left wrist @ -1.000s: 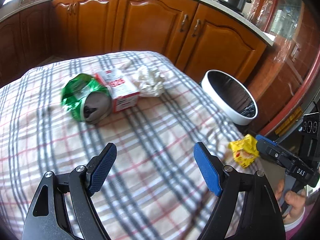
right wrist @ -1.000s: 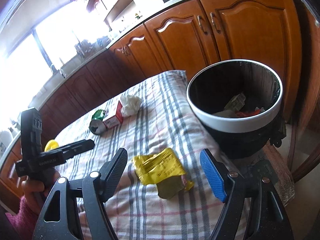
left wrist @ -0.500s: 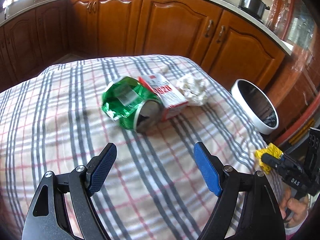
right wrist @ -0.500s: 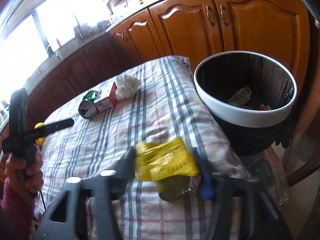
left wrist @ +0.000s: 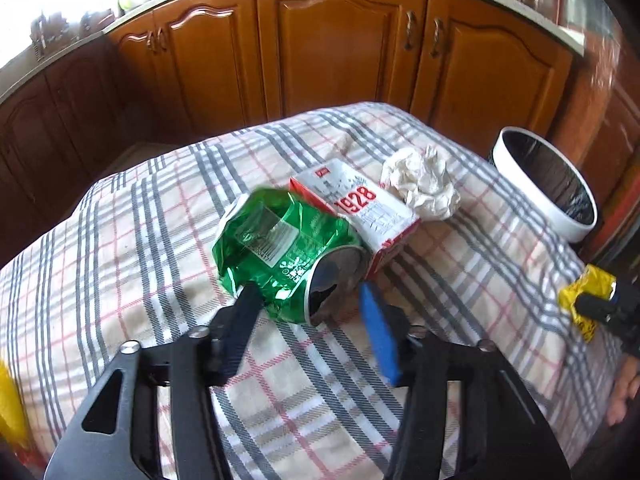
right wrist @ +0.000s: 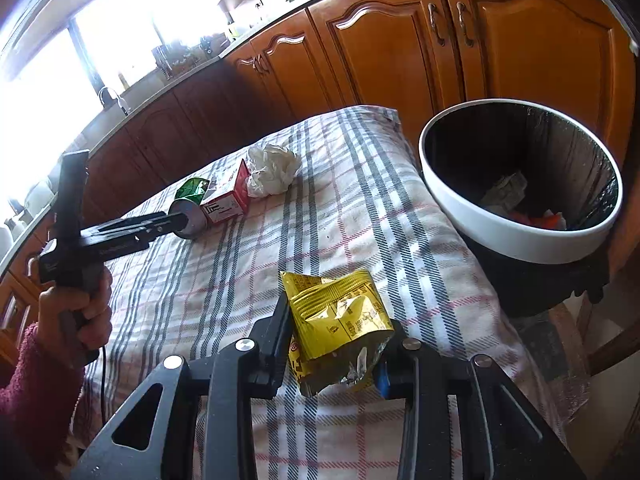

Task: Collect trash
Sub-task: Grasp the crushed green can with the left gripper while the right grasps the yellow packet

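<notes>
Both hands moved in, jaws just closing: right gripper [right wrist: 334, 344] now pinches yellow wrapper [right wrist: 338, 320]; left gripper [left wrist: 308, 304] straddles green can [left wrist: 280, 244], contact unclear. Bin [right wrist: 520, 244] next.

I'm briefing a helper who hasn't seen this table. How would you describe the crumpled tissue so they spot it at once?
Start at the checked tablecloth and find the row of three bits of trash on its far part. The crumpled tissue is the end piece nearest the white-rimmed bin, touching the red and white carton. It alone is plain white, soft and unprinted; beyond the carton lies a crushed green can.
</notes>
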A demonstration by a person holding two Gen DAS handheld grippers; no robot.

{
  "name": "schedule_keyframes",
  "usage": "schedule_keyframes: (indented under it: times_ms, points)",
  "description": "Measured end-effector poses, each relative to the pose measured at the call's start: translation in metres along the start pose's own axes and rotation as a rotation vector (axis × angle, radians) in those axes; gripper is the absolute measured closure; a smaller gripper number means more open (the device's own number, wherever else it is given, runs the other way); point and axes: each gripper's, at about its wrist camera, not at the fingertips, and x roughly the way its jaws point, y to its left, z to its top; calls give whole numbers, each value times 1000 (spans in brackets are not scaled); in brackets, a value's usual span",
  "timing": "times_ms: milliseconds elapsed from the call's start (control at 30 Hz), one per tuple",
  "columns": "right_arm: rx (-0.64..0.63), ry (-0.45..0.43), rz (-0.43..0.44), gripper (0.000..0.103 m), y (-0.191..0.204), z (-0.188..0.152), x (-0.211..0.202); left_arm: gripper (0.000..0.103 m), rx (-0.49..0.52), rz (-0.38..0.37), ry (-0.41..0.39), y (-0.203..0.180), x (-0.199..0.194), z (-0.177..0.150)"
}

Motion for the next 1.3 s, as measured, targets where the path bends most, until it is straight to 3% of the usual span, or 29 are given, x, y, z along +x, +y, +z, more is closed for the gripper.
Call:
schedule_keyframes:
  times_ms: [200, 467, 800, 1300]
  points:
    - [-1, 2, 4, 69, 3, 1, 1, 91, 21, -10, -4, -4, 1, -3]
    - [6, -17, 20, 70, 6, -1, -9, 92, 47, -52, -41, -25, -29, -11]
    - [21, -53, 24, 72, 4, -9, -34, 93, 97, -197, -79, -87, -73, -26]
    - [75, -113, -5, 73, -22, -16, -72, 93, 146, -284, -105, -146, -91, -22]
